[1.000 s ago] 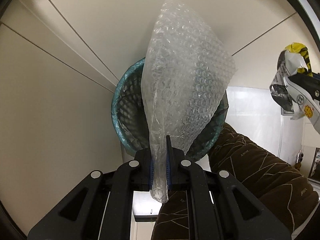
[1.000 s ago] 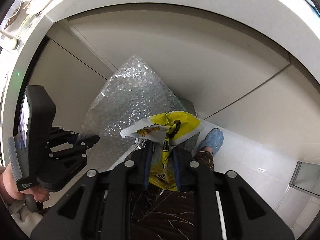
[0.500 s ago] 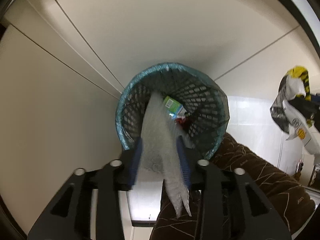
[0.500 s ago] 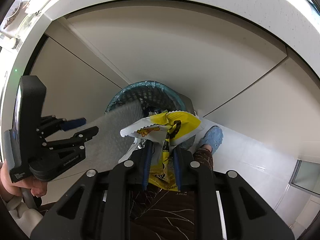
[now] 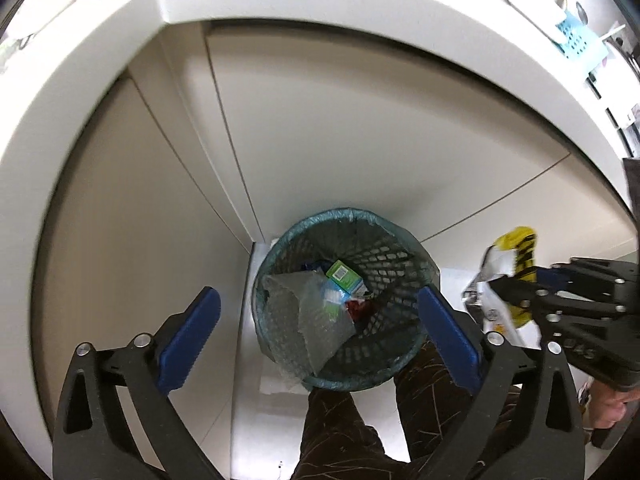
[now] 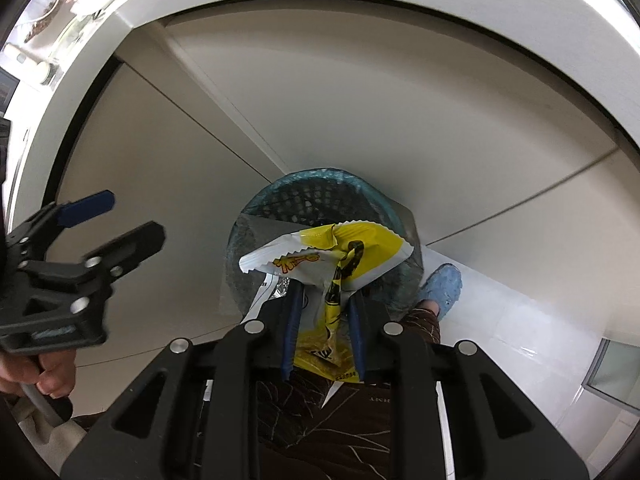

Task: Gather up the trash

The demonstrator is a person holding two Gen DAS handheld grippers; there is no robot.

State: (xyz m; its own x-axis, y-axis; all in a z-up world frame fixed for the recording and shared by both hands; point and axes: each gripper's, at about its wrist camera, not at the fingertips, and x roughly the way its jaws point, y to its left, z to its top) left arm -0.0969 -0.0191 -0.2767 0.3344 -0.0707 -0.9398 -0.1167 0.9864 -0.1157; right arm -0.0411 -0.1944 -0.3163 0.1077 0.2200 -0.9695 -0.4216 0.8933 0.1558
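Observation:
A teal mesh waste basket point(image 5: 412, 264) stands on the floor against the cabinet fronts; it also shows in the right wrist view point(image 6: 304, 192). A sheet of bubble wrap point(image 5: 312, 320) lies inside it with a green carton point(image 5: 346, 276) and red scraps. My left gripper point(image 5: 320, 328) is open and empty above the basket, and shows in the right wrist view point(image 6: 116, 220). My right gripper point(image 6: 326, 304) is shut on a yellow and white snack wrapper point(image 6: 344, 248), held over the basket; in the left wrist view point(image 5: 516, 284) it sits to the right of the basket.
Beige cabinet doors point(image 5: 320, 128) rise behind the basket under a white countertop edge point(image 5: 280, 4). The person's brown patterned trouser leg point(image 5: 344, 428) and blue slipper point(image 6: 442, 286) stand beside the basket. White floor tiles point(image 6: 520, 344) lie to the right.
My left gripper opened and let go of the bubble wrap, which dropped into the basket. The left gripper then rose and pulled back. The right gripper kept hold of the wrapper.

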